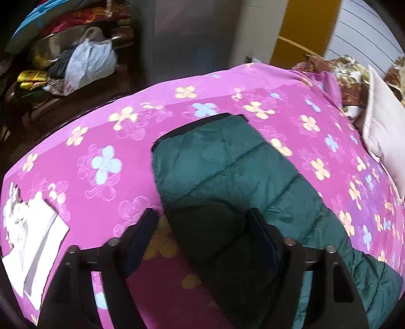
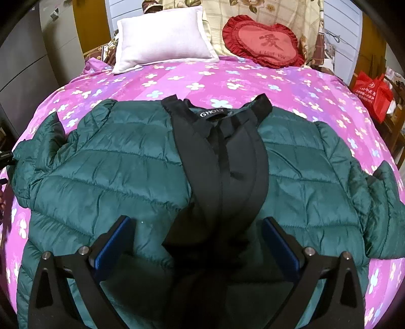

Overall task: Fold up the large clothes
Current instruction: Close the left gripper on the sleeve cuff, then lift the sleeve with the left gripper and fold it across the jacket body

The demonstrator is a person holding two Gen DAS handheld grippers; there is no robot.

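A dark green quilted jacket [image 2: 121, 177] lies spread flat on the bed [image 2: 253, 81], sleeves out toward both side edges, black lining showing down its open front.

From where I sat, the room was mostly one big bed [image 2: 253, 78] under a pink bedspread [image 1: 106, 141] printed with yellow and blue flowers. At the head edge lay a pale pillow [image 2: 162, 40] and a red heart-shaped cushion [image 2: 263, 45], both against a flowery blanket [image 2: 273, 12]. The wall behind was white with horizontal grooves [image 1: 364, 33], next to a mustard-yellow panel [image 1: 303, 27] and a grey cabinet [image 1: 187, 33]. Off the bed's left side stood a dark wooden shelf [image 1: 76, 83] crammed with clothes and a white plastic bag [image 1: 91, 60]. A red shopping bag [image 2: 372, 93] sat past the right edge. Some white papers [image 1: 35, 243] lay at the near left corner. Lighting was dim indoors.
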